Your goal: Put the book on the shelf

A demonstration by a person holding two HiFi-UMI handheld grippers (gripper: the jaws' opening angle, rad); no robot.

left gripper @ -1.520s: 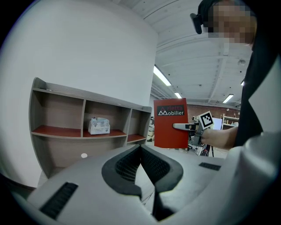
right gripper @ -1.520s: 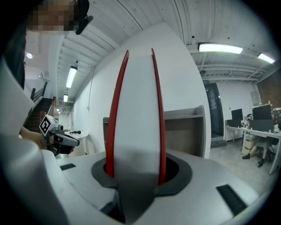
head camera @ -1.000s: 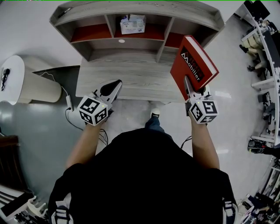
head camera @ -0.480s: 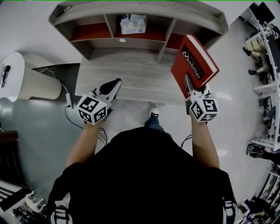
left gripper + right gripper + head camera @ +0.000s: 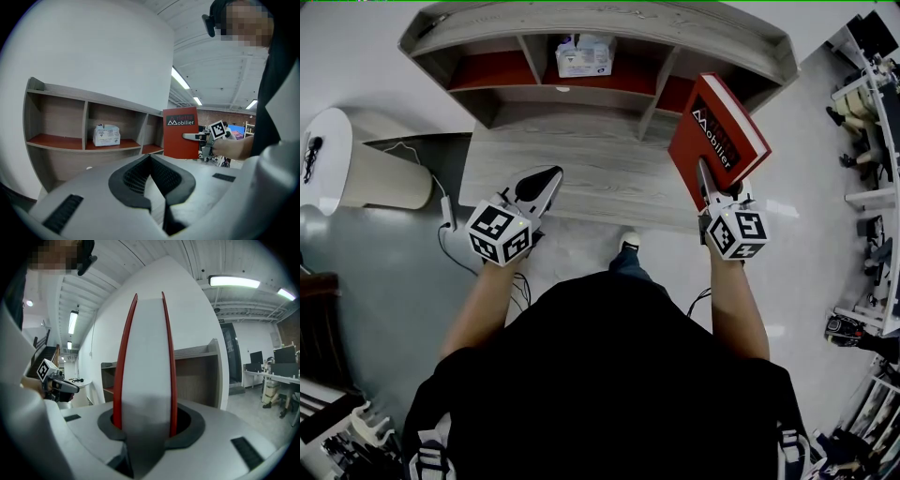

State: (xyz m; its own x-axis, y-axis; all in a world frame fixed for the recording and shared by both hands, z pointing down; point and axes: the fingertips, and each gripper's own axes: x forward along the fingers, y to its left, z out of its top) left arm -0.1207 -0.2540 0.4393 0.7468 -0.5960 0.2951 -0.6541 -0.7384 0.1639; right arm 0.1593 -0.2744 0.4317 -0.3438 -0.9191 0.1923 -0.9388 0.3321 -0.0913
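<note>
My right gripper (image 5: 705, 183) is shut on the lower edge of a red hardcover book (image 5: 719, 136), which it holds upright over the right end of the grey wooden desk (image 5: 581, 164). The book's white page edge (image 5: 143, 362) fills the right gripper view between the jaws. In the left gripper view the book (image 5: 180, 136) stands in front of the shelf's right compartment. The shelf (image 5: 591, 19) has red-floored compartments. My left gripper (image 5: 546, 183) hovers over the desk's front left, shut and holding nothing (image 5: 150, 161).
A white packet (image 5: 584, 53) sits in the shelf's middle compartment. A white round table (image 5: 323, 159) and a cream cylinder (image 5: 389, 187) stand to the left, with a cable (image 5: 445, 225) on the floor. Office desks and chairs (image 5: 872, 103) line the far right.
Both grippers and the book have edged slightly toward the shelf. The right gripper's hold on the book is unchanged, and the left stays shut.
</note>
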